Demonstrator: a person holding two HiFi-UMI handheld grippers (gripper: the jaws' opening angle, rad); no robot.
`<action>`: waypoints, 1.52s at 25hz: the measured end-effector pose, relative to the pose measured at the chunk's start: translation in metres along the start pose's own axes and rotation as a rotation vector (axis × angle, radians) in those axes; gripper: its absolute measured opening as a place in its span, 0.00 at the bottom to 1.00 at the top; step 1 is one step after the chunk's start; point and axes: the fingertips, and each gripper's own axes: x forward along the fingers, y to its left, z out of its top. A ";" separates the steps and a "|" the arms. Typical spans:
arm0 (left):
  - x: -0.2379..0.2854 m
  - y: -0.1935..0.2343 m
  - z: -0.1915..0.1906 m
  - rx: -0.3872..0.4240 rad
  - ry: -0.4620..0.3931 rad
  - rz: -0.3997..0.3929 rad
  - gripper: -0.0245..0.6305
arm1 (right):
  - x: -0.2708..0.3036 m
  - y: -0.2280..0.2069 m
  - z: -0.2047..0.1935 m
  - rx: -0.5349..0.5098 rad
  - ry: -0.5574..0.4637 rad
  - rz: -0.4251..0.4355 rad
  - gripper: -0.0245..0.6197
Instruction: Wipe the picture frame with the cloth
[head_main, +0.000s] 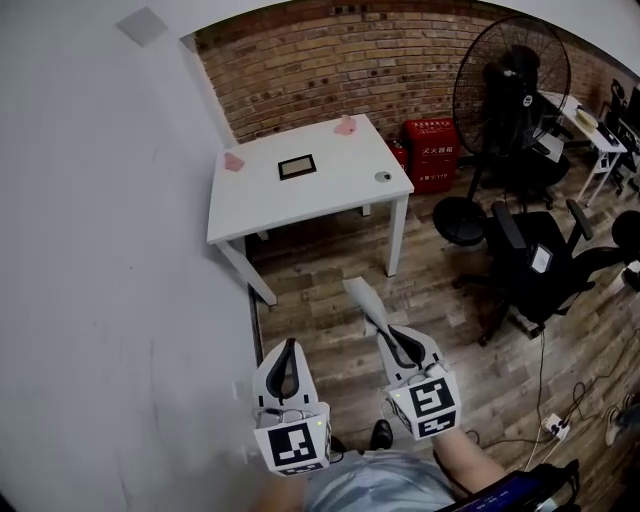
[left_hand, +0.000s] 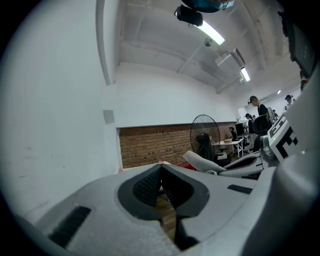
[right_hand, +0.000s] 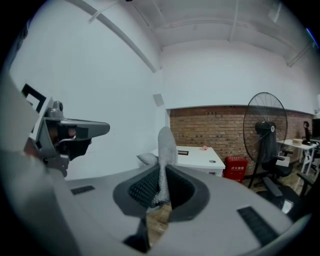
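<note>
My right gripper (right_hand: 161, 176) is clamped on the soft grey woven cloth (right_hand: 166, 145), which rises as a limp strip past the ribbed pads. My left gripper (left_hand: 161, 170) is closed and empty. The small dark rectangular picture frame (head_main: 297, 167) lies flat on the white square-cornered table (head_main: 330, 200), well apart from both grippers. Wood-plank floor (head_main: 330, 290) lies between us, bounded by the smooth white wall (head_main: 100, 250) on the left.

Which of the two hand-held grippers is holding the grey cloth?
The right hand-held gripper: it is shut on the grey cloth, which sticks out ahead of it. The left hand-held gripper is shut on nothing.
</note>
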 end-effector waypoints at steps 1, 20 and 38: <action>0.002 -0.001 0.000 0.004 -0.001 0.009 0.05 | 0.002 -0.007 -0.002 -0.001 0.007 0.001 0.10; 0.124 0.094 -0.042 -0.050 0.063 0.041 0.05 | 0.163 -0.003 -0.001 0.005 0.075 0.043 0.10; 0.270 0.177 -0.016 0.013 -0.048 -0.059 0.05 | 0.302 -0.033 0.078 -0.007 -0.002 -0.056 0.10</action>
